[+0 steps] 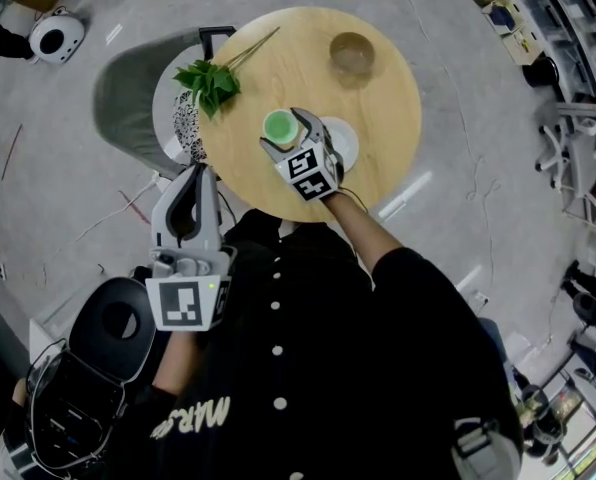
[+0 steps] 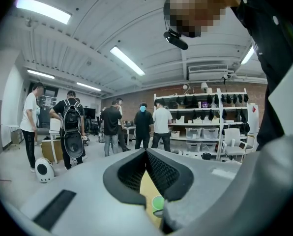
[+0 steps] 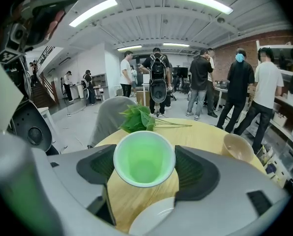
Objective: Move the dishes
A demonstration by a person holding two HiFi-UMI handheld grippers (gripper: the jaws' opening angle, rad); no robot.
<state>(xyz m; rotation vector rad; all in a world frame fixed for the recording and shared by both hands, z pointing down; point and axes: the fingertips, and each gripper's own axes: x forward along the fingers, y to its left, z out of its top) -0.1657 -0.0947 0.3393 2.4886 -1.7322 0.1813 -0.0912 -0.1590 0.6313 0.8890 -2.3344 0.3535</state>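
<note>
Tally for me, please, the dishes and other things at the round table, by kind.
green cup: 1
beige bowl: 1
white plate: 1
leafy sprig: 1
Total: 4

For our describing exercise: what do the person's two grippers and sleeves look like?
Both the left gripper and the right gripper are light grey with two curved jaws lined with black ribbed pads. Each carries a white cube with black square markers. The sleeves are black, on a black top with white buttons.
</note>
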